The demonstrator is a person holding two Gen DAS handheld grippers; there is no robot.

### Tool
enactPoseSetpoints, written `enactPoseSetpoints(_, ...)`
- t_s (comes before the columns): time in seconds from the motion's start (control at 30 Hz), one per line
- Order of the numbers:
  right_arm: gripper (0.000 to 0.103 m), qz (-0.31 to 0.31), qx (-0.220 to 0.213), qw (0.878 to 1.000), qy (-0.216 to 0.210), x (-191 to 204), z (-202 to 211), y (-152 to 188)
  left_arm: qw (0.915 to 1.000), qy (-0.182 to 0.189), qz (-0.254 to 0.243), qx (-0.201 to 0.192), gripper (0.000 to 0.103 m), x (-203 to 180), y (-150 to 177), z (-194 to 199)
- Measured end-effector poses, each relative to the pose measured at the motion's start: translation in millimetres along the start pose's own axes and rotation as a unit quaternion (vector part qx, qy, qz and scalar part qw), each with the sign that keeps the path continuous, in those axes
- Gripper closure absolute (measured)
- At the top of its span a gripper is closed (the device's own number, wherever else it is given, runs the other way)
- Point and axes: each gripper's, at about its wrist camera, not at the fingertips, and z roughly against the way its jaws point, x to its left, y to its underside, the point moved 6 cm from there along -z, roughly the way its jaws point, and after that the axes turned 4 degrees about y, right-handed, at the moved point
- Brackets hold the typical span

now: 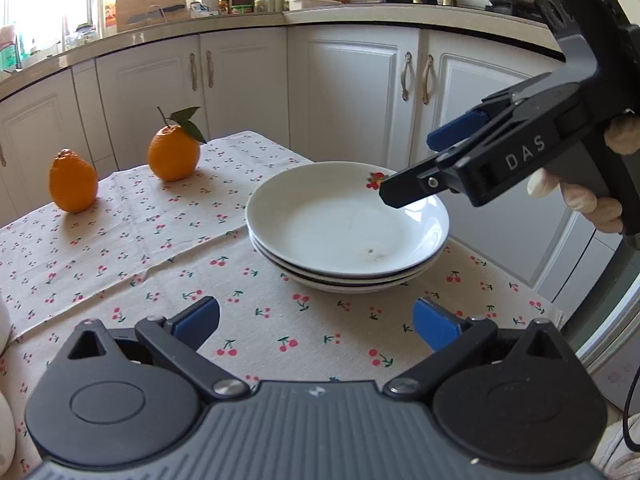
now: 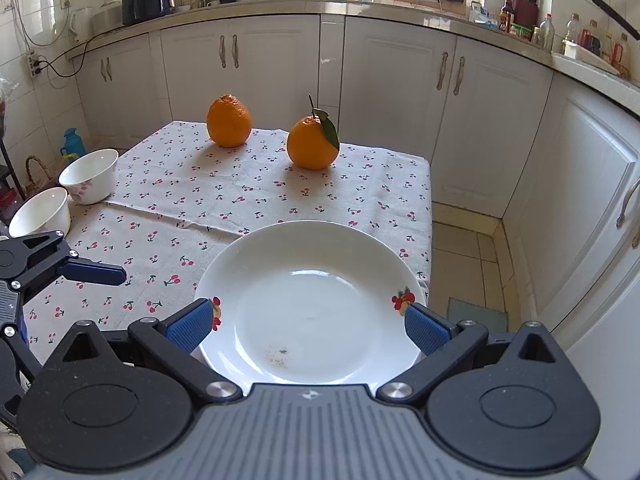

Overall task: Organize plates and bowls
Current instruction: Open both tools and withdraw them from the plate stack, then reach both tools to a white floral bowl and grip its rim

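Now both tongs, left (image 1: 316, 320) and right (image 2: 308, 322), wide open, empty, above stacked plates (image 1: 347, 224)

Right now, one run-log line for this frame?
plates: stacked on tablecloth | right tongs: open, above stack rim, empty | left tongs: open, empty | bowls: two, unstacked, table edge

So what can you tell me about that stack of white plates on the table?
The stack of plates is three shallow, glossy white dishes, ceramic by the look, nested evenly. The top one carries small red fruit decals on its rim and a few dark specks in its well. The stack sits flat on the cherry-print tablecloth near the table's corner. The right gripper hangs over it, jaws wide, gripping nothing.
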Motion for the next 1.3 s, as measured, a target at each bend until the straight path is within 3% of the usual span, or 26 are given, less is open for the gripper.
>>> enactPoseSetpoints(0.3,0.000,0.003,-0.031,0.999,0.010,47.2,14.1,2.8,0.9979,-0.035,0.042,-0.034,0.000,23.6,19.8,44.9)
enactPoseSetpoints(0.5,0.000,0.038,-0.043,0.998,0.006,87.1,16.4,-1.0,0.9939,-0.071,0.063,-0.057,0.000,39.7,40.6,84.0)
enactPoseSetpoints(0.77,0.000,0.069,-0.062,0.993,-0.068,150.2,16.1,-14.2,0.9859,-0.122,0.087,-0.075,0.000,65.2,66.9,135.7)
enactPoseSetpoints(1.0,0.000,0.115,-0.067,0.981,-0.140,214.4,12.7,-32.7,0.9737,-0.188,0.104,-0.076,0.001,94.9,94.4,181.8)
enactPoseSetpoints(1.3,0.000,0.137,-0.051,0.966,-0.214,289.5,0.3,-39.7,0.9615,-0.242,0.123,-0.042,0.000,128.6,140.4,207.9)
